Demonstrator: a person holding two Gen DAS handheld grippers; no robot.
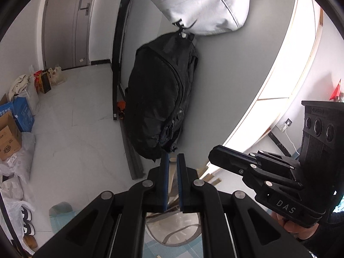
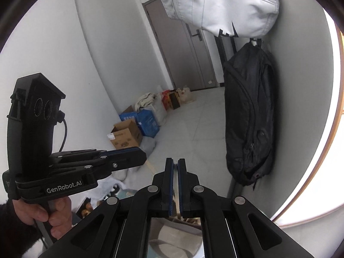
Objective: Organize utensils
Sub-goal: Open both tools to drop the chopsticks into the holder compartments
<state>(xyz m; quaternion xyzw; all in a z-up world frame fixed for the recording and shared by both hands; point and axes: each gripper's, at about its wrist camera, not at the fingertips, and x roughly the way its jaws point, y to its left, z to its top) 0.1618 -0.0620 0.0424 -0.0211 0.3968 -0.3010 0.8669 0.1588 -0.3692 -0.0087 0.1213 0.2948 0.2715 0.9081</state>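
Note:
No utensil shows clearly in either view. In the left wrist view my left gripper is shut with nothing between its blue pads. It points down toward the floor below a hanging black backpack. Under it lie a few pale wooden sticks, partly hidden, and a clear round rim over a blue tiled surface. My right gripper comes in from the right, held by a hand, and is shut and empty. The right wrist view shows the right gripper shut, with the left gripper beside it at the left.
A white bag hangs above the black backpack on the grey wall. Cardboard and blue boxes and plastic bags stand along the left wall. A grey door is at the back, and a bright window at the right.

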